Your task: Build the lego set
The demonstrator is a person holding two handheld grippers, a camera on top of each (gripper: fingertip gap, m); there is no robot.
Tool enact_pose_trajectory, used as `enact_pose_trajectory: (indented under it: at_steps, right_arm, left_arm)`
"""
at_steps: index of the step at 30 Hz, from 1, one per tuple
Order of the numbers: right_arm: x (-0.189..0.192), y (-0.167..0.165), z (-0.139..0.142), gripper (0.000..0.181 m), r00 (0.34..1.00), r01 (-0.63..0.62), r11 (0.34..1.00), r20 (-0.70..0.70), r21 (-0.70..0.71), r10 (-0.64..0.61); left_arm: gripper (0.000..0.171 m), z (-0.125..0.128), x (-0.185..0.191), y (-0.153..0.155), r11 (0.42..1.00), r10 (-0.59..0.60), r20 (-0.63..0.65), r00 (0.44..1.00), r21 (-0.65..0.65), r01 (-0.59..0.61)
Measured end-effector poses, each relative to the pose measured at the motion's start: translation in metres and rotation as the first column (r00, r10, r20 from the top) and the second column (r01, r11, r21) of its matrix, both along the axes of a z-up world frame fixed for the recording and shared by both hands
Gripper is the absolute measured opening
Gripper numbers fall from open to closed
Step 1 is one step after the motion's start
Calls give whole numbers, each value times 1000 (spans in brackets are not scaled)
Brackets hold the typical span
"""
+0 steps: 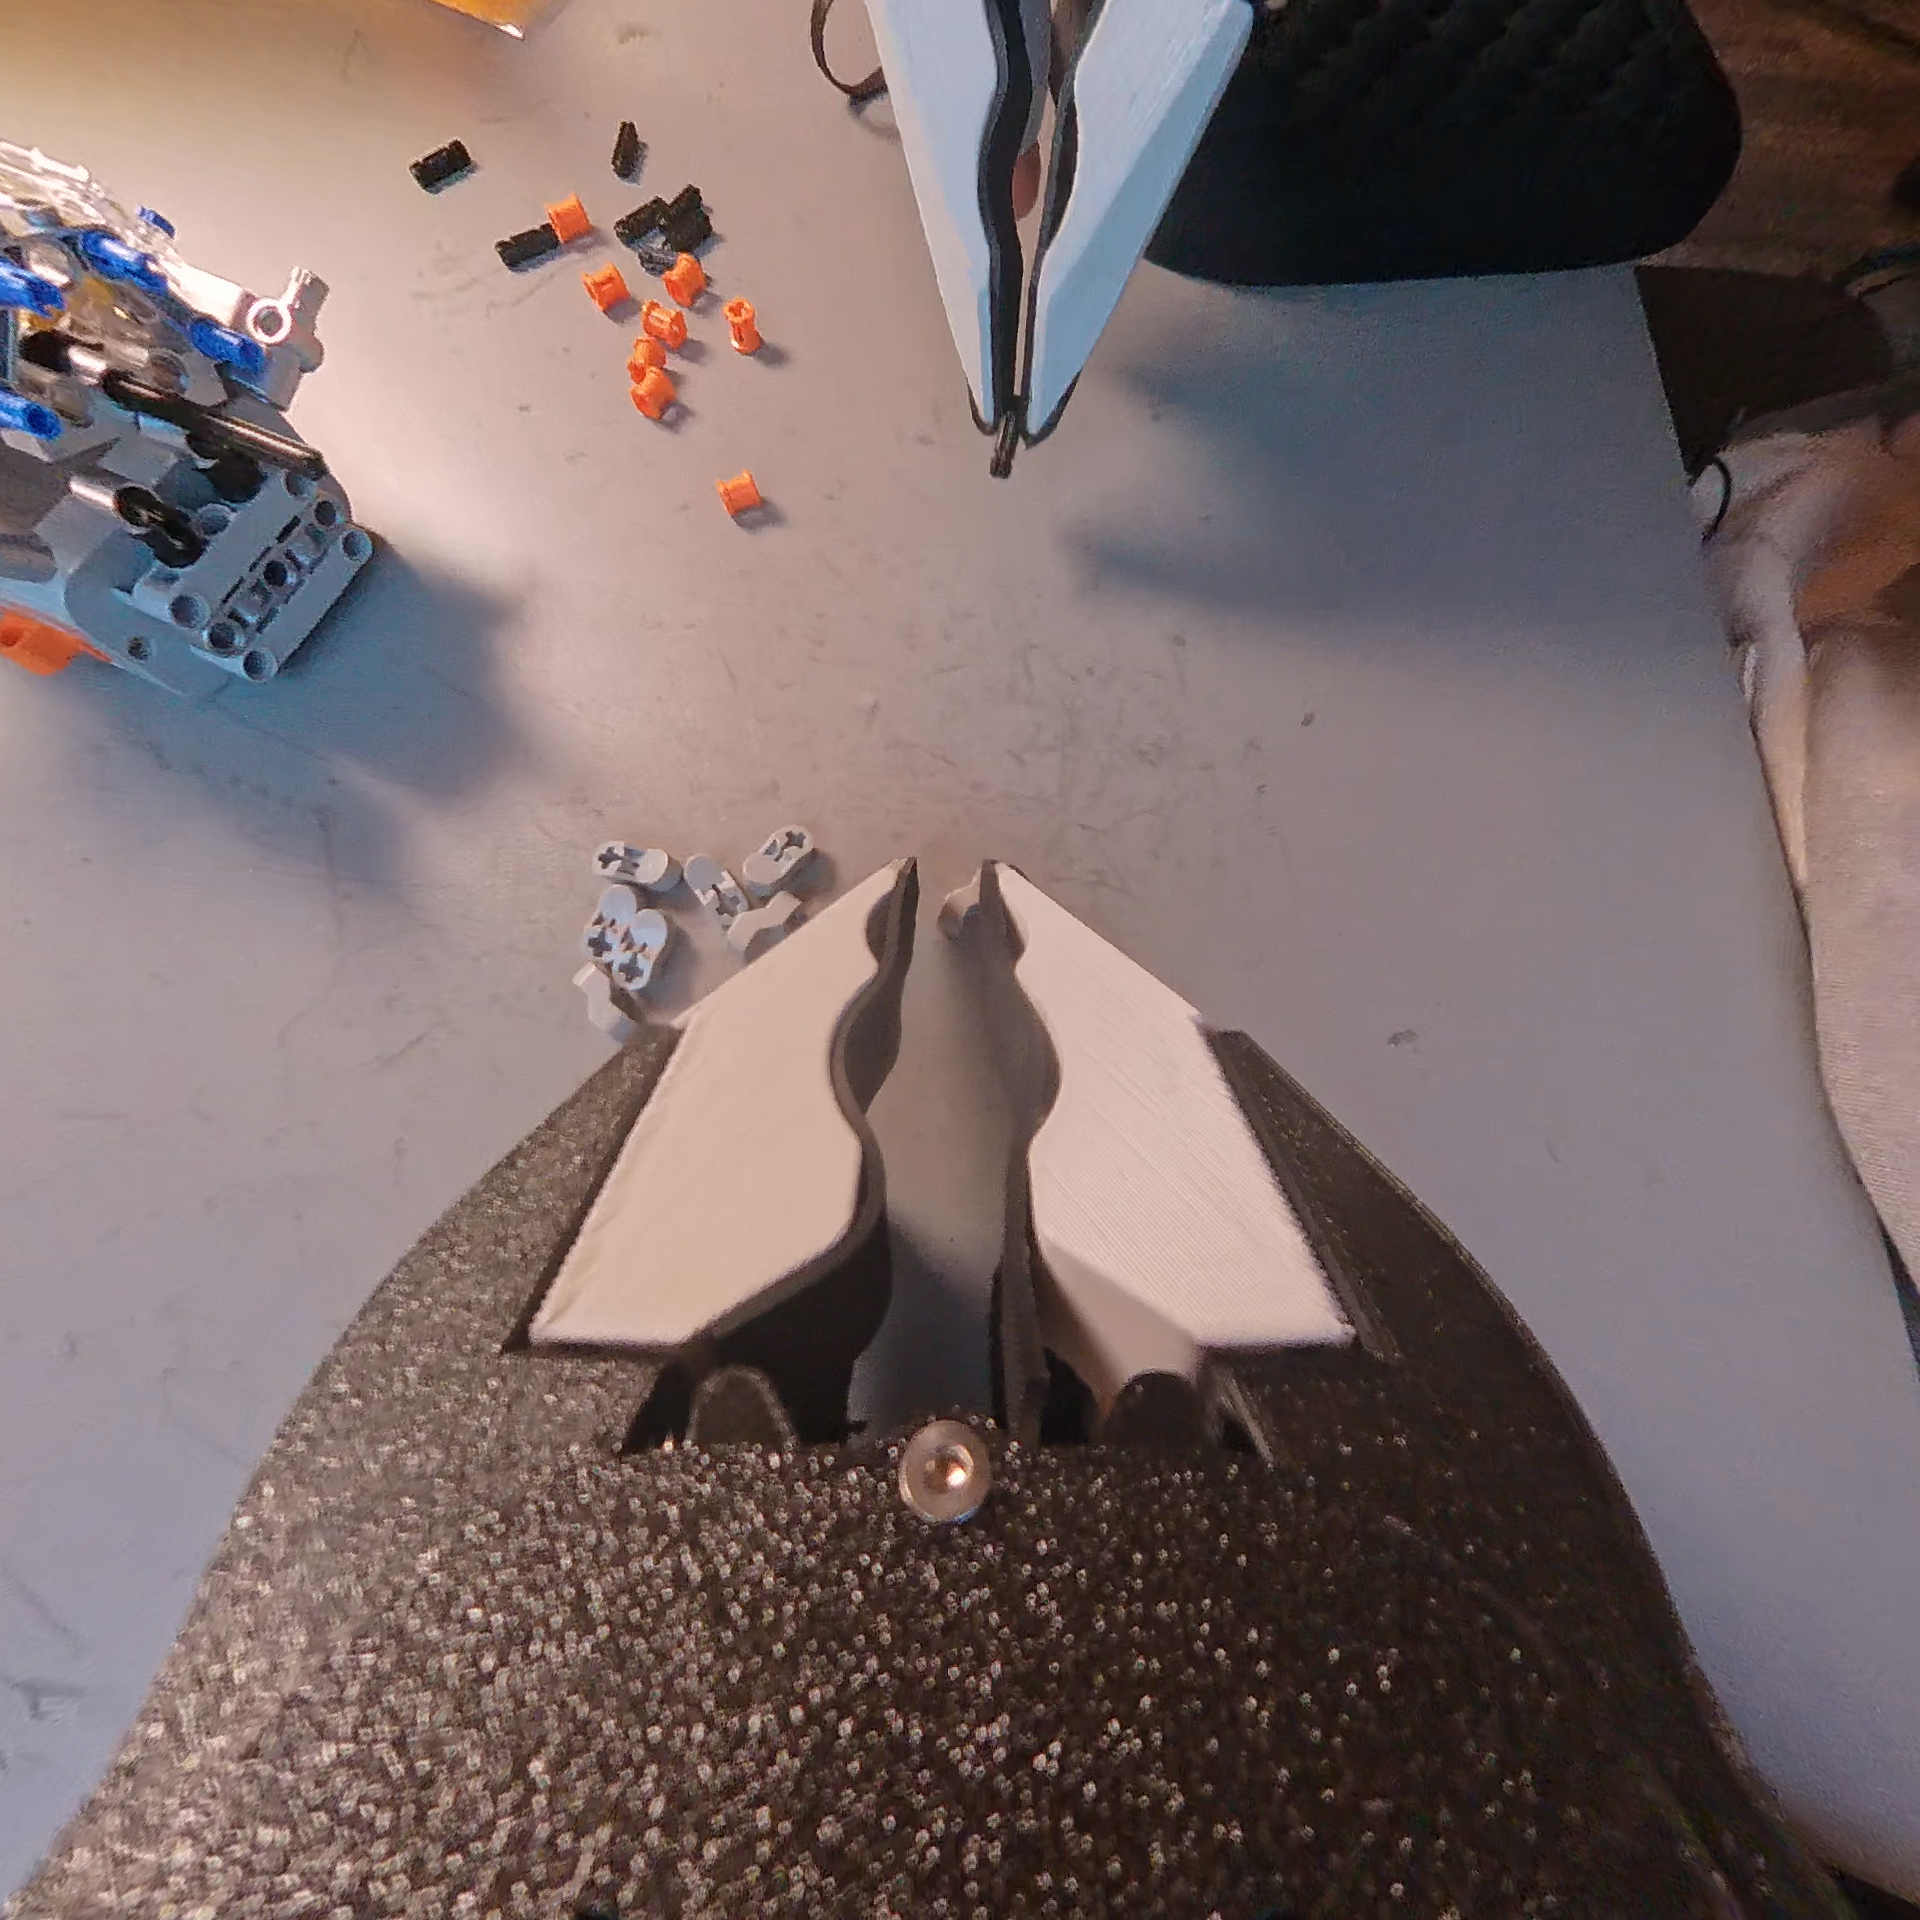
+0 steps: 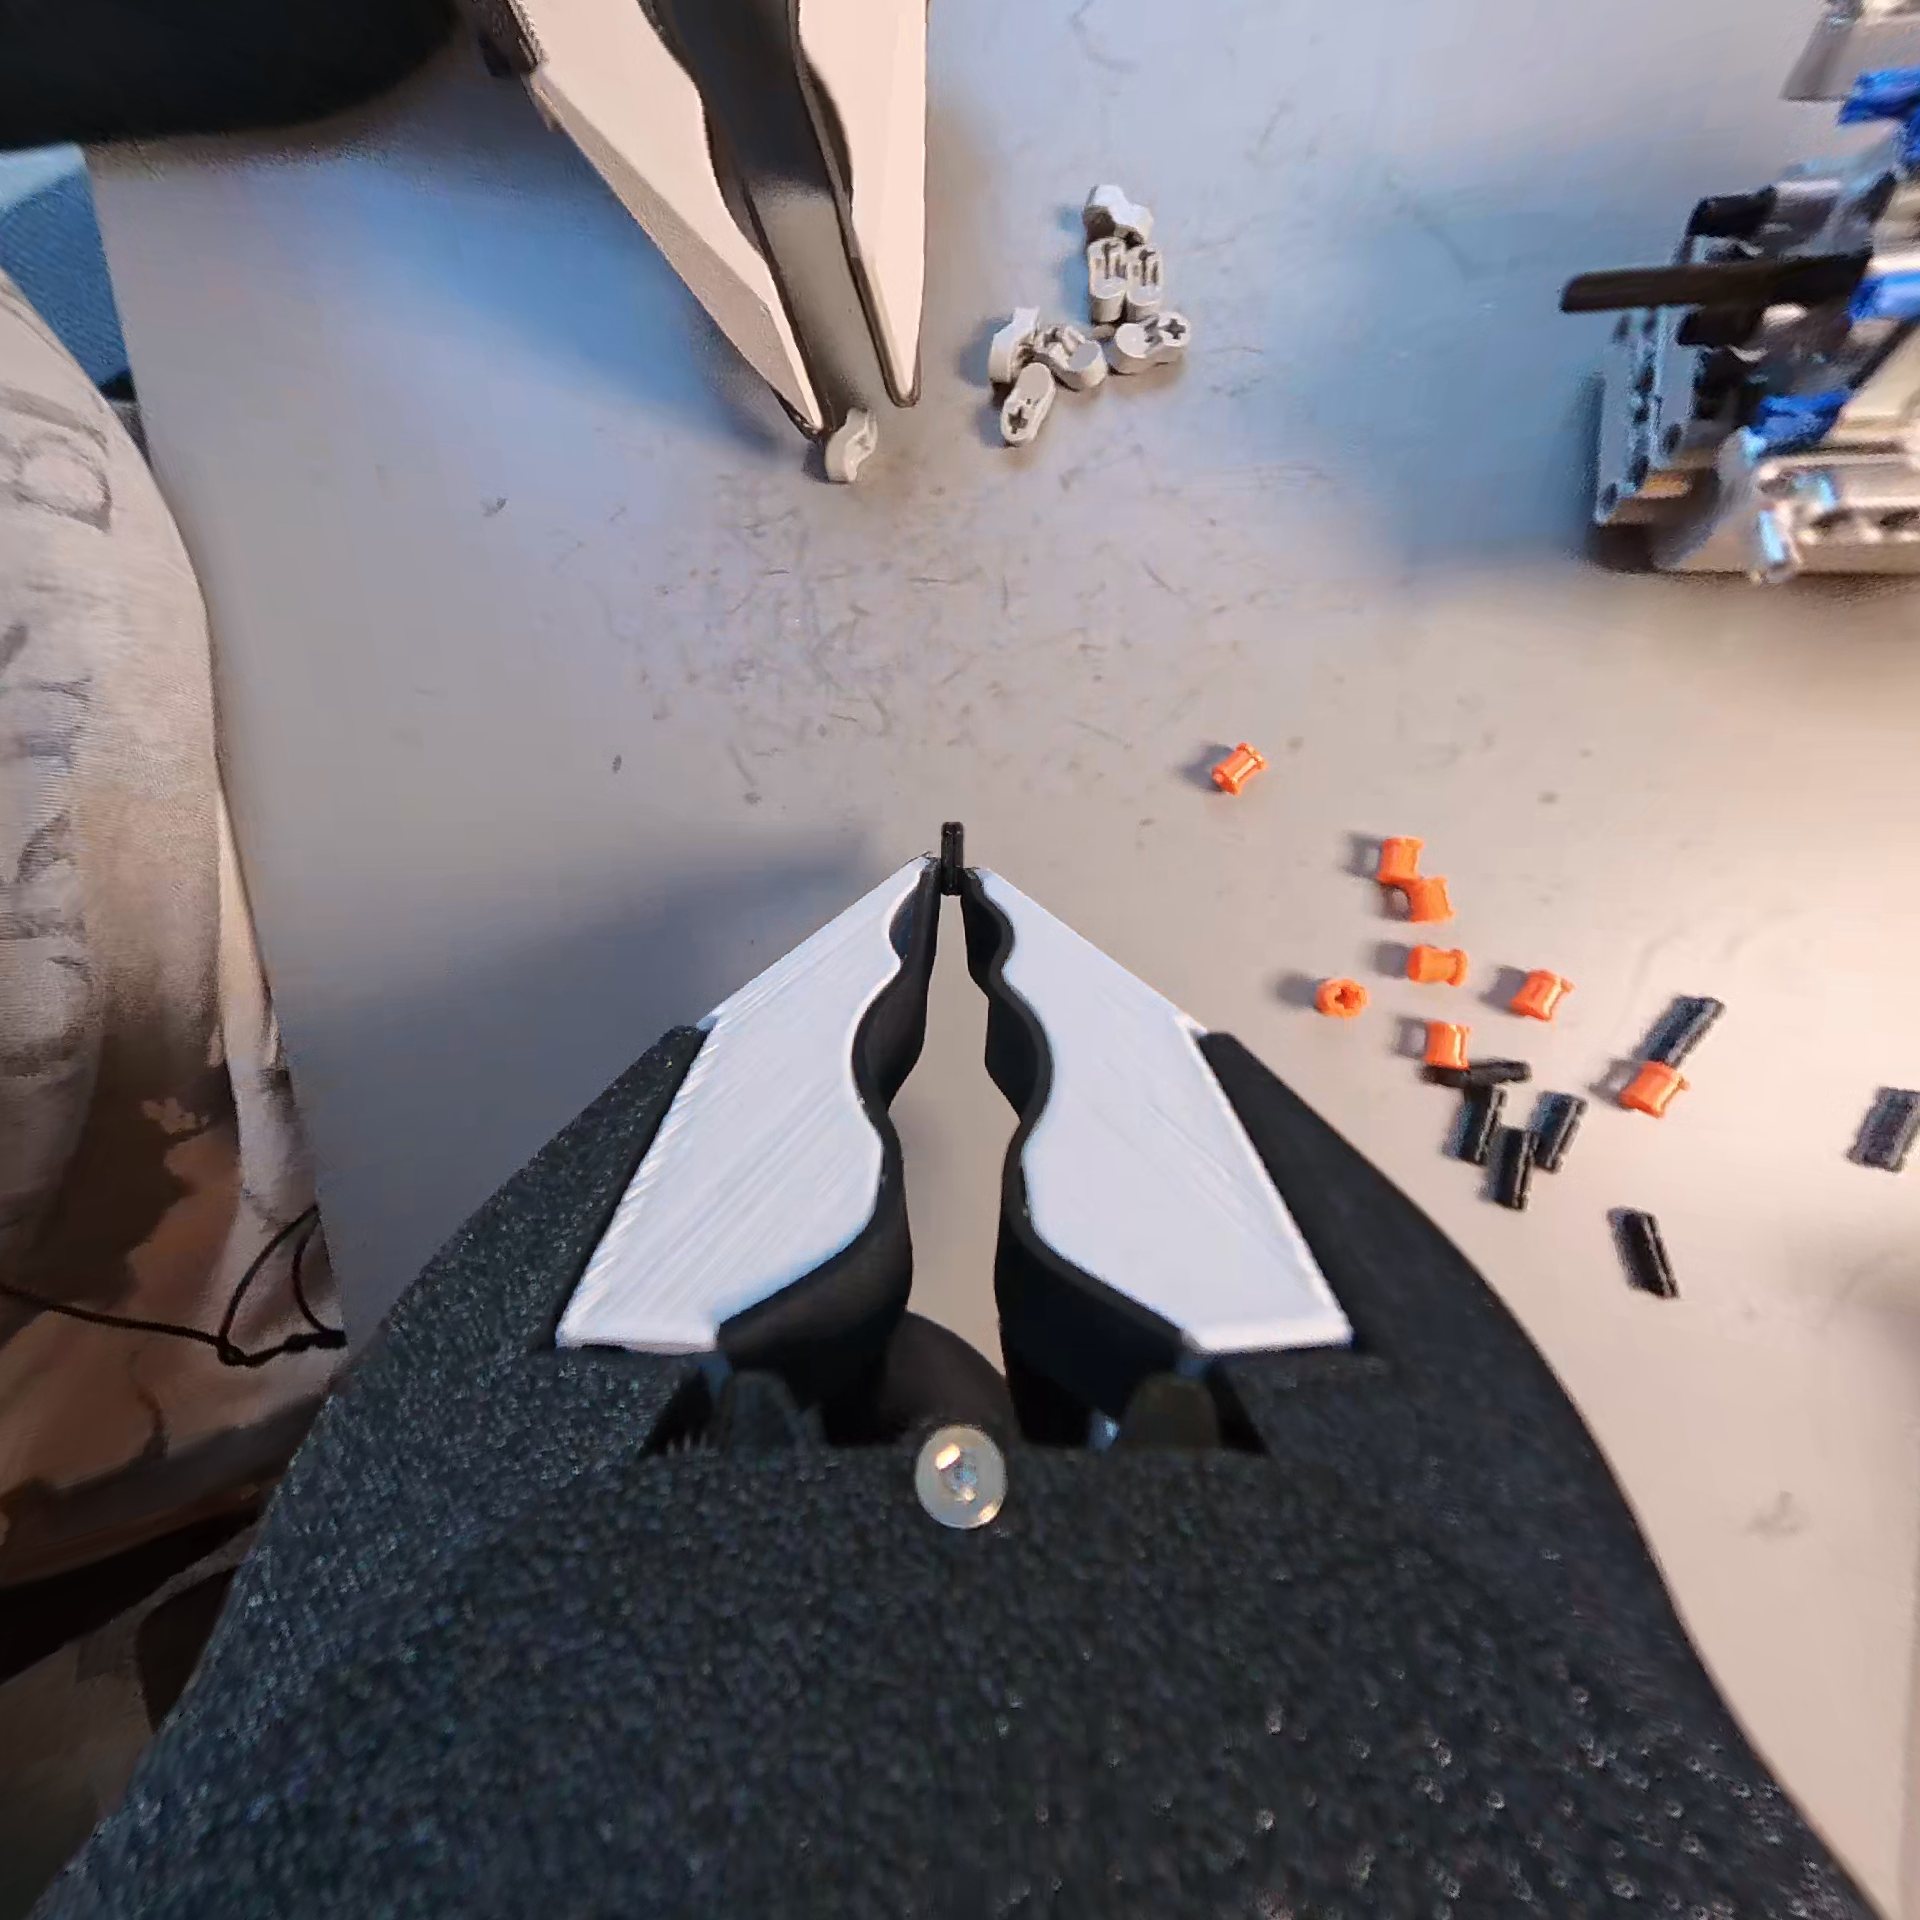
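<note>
The right gripper (image 2: pixel 951 868) pinches a black pin (image 2: pixel 951 840) pointing forward, facing the left gripper (image 1: pixel 951 883), whose slightly parted tips touch a grey connector (image 1: pixel 961 909).

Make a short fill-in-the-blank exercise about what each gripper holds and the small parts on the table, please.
1. The right gripper is shut on a small ____ pin.
2. The left gripper has a ____ connector at its fingertips.
3. The loose spool-shaped bushings on the table are ____.
4. The built model has pins of ____ colour.

Missing words: black; grey; orange; blue
</note>
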State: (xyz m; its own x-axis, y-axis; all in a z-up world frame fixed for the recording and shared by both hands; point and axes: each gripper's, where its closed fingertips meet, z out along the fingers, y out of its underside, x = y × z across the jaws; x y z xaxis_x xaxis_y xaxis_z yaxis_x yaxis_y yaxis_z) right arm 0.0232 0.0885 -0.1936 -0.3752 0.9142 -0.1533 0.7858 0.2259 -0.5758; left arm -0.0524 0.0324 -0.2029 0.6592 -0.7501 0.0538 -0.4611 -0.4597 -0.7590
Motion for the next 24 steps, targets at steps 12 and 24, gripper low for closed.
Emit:
enact_pose_trajectory:
  at_steps: [12,24]
  right_arm:
    - [12,24,5,3,990,61,986,-119,-152,-79]
    - [10,21,6,3,988,61,987,-128,-148,-81]
  left_arm:
    - [14,6,-9,-2,999,7,63,998,-39,-5]
    - [9,-9,-2,-6,998,-28,-12,1000,-57,27]
